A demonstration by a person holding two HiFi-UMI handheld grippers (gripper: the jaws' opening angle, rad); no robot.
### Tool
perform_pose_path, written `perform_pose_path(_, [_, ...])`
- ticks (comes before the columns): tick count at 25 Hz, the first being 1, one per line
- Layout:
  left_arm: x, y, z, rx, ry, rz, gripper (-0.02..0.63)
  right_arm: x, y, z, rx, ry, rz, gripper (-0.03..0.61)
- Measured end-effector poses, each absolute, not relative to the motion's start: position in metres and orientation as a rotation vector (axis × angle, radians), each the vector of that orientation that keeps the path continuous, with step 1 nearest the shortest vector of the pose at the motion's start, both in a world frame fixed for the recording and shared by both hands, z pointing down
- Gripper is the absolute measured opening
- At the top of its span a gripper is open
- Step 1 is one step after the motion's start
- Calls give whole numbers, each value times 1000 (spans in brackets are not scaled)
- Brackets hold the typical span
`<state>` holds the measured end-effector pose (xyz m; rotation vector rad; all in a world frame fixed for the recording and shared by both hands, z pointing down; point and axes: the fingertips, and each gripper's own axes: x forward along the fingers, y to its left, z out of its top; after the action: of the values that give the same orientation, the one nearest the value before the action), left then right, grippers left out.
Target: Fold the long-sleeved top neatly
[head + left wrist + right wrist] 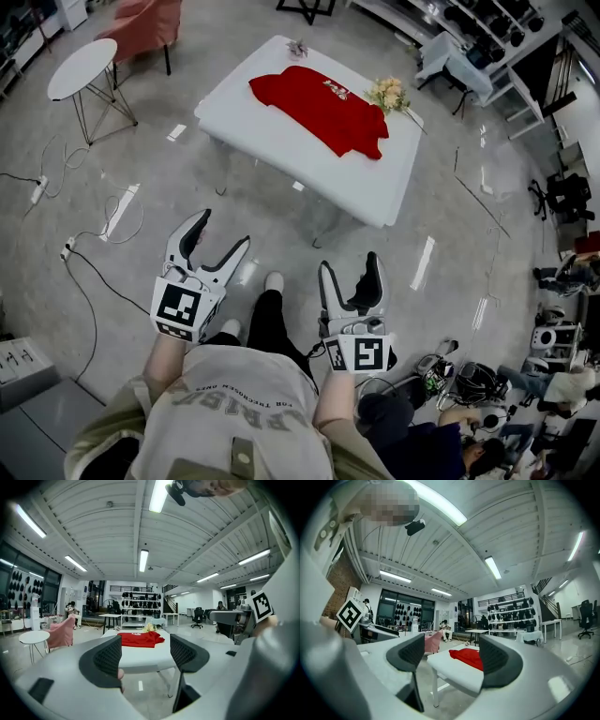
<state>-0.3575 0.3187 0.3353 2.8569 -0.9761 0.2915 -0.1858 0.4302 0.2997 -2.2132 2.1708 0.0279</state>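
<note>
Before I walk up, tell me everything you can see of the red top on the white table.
The red top is a plain red cloth garment with a small pale print on its chest. It lies spread out flat and looks unfolded, slanting across the far side of the white table, with some creases near its right end. It rests on the tabletop. A bunch of flowers lies close by its far edge; I cannot tell whether they touch. Its sleeves are too small to make out clearly.
</note>
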Motion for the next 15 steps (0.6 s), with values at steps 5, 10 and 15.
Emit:
perform_pose_path(5, [-302,287,338,2863,-991,288,313,-135,391,300,-2177,2196,44,354])
perform_pose_path(10, [-237,252,335,2871,-1011,311,313,-78,347,298,-2128,2237,50,354])
perform_pose_path(15, [-193,217,337,2839,-1072,339,313,-30,305,301,-2065,2299,43,354])
